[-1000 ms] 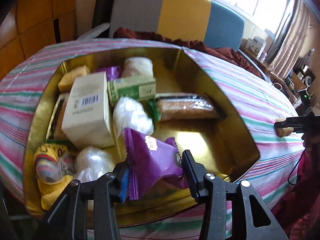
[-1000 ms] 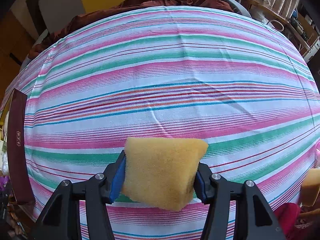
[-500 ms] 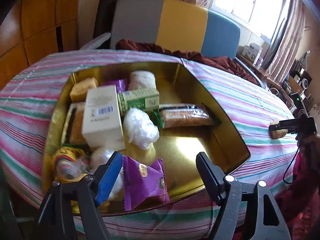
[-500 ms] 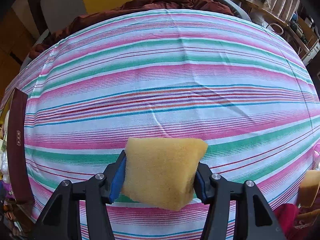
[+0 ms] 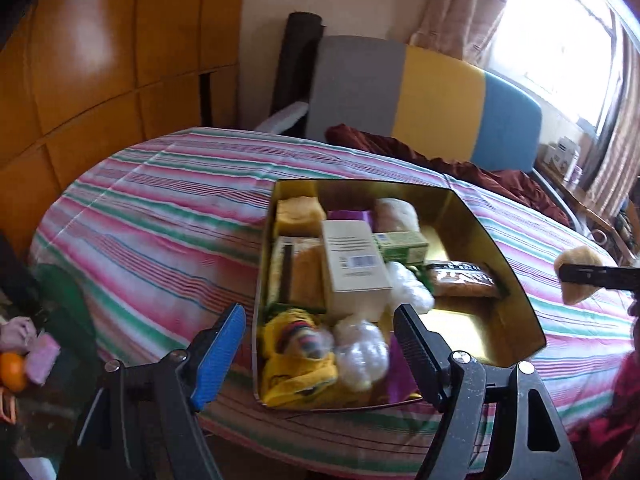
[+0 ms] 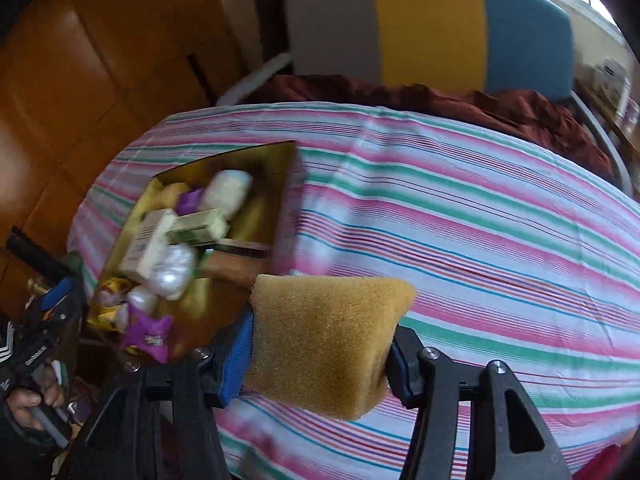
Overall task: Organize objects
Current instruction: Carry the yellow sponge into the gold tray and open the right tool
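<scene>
A gold-lined box sits on the striped tablecloth and holds several items: a white carton, a yellow knit piece, clear plastic balls, a purple packet. My left gripper hangs open above the box's near end with nothing between its fingers. My right gripper is shut on a yellow sponge, held over the cloth to the right of the box.
A grey, yellow and blue chair back with a dark red cloth stands behind the table. Wooden panels fill the left. An orange lies low at the left edge. A hand holds the left gripper's handle.
My left gripper let go of the purple packet, which now lies in the box, then opened and pulled back and up. My right gripper swung left toward the box with the sponge.
</scene>
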`<action>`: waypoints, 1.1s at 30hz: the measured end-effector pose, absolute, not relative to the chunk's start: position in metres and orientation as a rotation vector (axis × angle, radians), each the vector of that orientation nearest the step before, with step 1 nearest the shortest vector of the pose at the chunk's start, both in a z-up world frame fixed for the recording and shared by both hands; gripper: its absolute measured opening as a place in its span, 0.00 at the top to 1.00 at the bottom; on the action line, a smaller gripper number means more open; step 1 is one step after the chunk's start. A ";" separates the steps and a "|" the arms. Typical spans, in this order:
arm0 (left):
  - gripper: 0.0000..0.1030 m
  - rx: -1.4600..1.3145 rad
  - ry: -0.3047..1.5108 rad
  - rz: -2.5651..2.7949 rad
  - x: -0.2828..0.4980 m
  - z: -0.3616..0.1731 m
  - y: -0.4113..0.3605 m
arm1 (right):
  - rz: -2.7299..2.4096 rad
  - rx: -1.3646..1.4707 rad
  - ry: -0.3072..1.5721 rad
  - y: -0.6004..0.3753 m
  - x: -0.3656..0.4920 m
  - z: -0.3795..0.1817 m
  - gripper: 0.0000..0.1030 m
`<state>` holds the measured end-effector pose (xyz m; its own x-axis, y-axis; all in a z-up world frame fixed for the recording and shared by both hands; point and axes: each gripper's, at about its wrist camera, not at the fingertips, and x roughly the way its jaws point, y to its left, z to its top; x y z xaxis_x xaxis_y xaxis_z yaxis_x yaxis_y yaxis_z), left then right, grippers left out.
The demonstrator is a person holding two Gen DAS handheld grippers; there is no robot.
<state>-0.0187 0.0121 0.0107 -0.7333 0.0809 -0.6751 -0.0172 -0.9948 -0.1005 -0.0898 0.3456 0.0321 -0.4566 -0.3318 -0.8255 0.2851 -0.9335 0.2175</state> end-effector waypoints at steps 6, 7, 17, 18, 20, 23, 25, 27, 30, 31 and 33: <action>0.24 -1.118 -0.127 2.921 -0.017 0.008 0.005 | -2.237 1.364 0.033 0.249 -0.087 0.011 0.44; 0.23 -1.123 -0.127 2.923 -0.017 0.007 0.004 | -2.219 1.376 0.051 0.239 -0.089 0.003 0.44; 0.21 -1.176 -0.126 2.920 -0.020 -0.002 0.006 | -2.167 1.461 0.097 0.210 -0.101 -0.040 0.22; 0.20 -1.176 -0.121 2.925 -0.019 -0.002 0.007 | -2.172 1.462 0.087 0.212 -0.101 -0.041 0.21; 0.16 -1.169 -0.114 2.935 -0.018 -0.001 0.009 | -2.172 1.455 0.065 0.216 -0.097 -0.039 0.21; 0.11 -1.149 -0.103 2.960 -0.017 0.001 0.013 | -2.200 1.419 0.067 0.219 -0.089 -0.032 0.20; 0.09 -1.135 -0.101 2.969 -0.016 0.003 0.016 | -2.223 1.382 0.056 0.224 -0.084 -0.024 0.20; 0.04 -1.117 -0.091 2.982 -0.014 0.006 0.019 | -2.253 1.352 0.042 0.230 -0.079 -0.015 0.20; 0.01 -1.101 -0.075 2.997 -0.011 0.009 0.024 | -2.330 1.307 0.056 0.235 -0.069 -0.003 0.20; 0.00 -1.101 -0.067 3.000 -0.011 0.010 0.025 | -2.362 1.292 0.068 0.237 -0.066 0.001 0.20; 0.00 -1.114 -0.057 3.009 -0.010 0.011 0.028 | -2.432 1.267 0.081 0.242 -0.059 0.007 0.20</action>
<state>-0.0104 0.0281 0.0114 -0.7571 -0.0505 -0.6513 0.0751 -0.9971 -0.0100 -0.0591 0.2418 0.0066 -0.5117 -0.3174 -0.7984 0.3698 -0.9201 0.1288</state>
